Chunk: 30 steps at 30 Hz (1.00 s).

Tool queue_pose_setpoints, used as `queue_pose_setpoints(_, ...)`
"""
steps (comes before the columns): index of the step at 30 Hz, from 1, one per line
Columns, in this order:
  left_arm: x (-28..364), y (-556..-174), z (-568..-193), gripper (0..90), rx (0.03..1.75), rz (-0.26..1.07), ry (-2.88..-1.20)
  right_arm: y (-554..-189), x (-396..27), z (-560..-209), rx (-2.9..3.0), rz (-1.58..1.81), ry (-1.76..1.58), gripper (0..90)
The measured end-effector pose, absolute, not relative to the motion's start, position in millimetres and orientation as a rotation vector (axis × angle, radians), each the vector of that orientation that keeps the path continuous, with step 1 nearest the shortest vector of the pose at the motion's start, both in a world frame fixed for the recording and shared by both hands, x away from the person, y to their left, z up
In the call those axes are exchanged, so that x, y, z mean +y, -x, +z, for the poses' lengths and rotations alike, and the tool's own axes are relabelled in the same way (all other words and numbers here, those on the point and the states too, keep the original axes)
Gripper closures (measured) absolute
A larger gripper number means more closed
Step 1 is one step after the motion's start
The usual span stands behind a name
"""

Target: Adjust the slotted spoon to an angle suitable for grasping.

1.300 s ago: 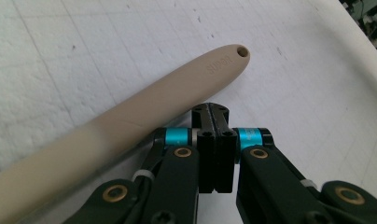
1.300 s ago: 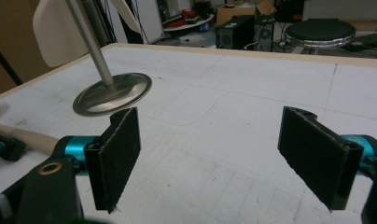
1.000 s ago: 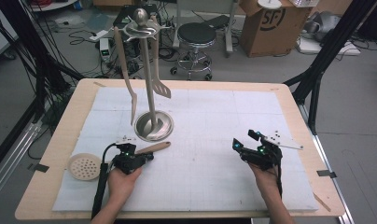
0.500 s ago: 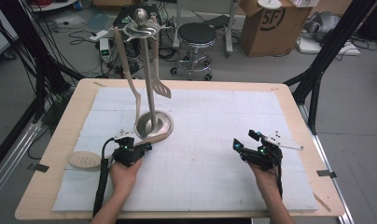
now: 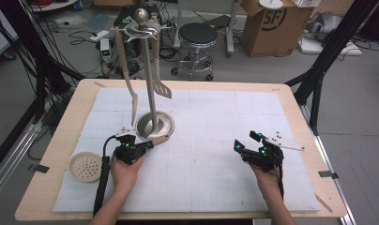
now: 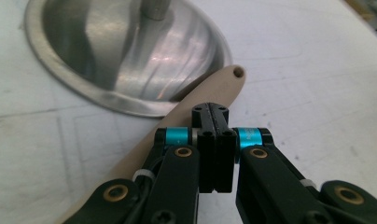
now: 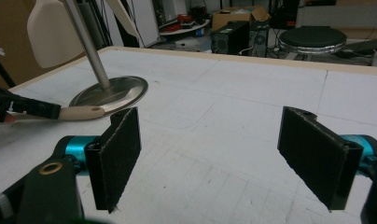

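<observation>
Clamping one beige handle [image 6: 196,105], left tool [image 6: 210,112] sits clenched; right tool [image 7: 219,154] gapes; two utensils hang.

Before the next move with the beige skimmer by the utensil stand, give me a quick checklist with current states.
1. Left hand-held gripper shut on the skimmer handle: ok.
2. Handle tip clear of the stand base: not ok, it lies against the rim.
3. Skimmer head lifted: cannot tell.
4. Right hand-held gripper open, empty: ok.
5. Free hook on the stand top: cannot tell.
</observation>
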<state>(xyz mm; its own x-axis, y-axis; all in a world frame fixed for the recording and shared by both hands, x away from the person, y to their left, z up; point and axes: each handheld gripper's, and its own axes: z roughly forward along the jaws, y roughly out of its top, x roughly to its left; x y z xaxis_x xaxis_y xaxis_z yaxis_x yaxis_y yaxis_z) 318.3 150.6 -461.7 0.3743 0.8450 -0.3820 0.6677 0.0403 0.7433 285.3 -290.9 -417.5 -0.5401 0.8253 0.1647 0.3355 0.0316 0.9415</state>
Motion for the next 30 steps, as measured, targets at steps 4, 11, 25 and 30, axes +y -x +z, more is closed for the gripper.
queue_pose_setpoints(4,147.6,-317.3,-462.2,90.0,1.331,0.167,-1.678,-285.6,-291.7,-417.5,1.882,1.523,-1.176,20.4)
queue_pose_setpoints(11,126.2,-317.8,-467.2,90.0,1.298,0.151,-1.768,-285.3,-291.4,-417.3,1.883,1.523,-1.171,20.4)
queue_pose_setpoints(25,117.6,-341.4,-467.1,90.0,1.353,0.272,-1.782,-285.2,-290.5,-417.5,1.886,1.518,-1.17,20.4)
queue_pose_setpoints(30,123.4,-348.4,-466.4,90.0,1.381,0.301,-1.735,-284.7,-292.4,-416.9,1.878,1.526,-1.176,20.4)
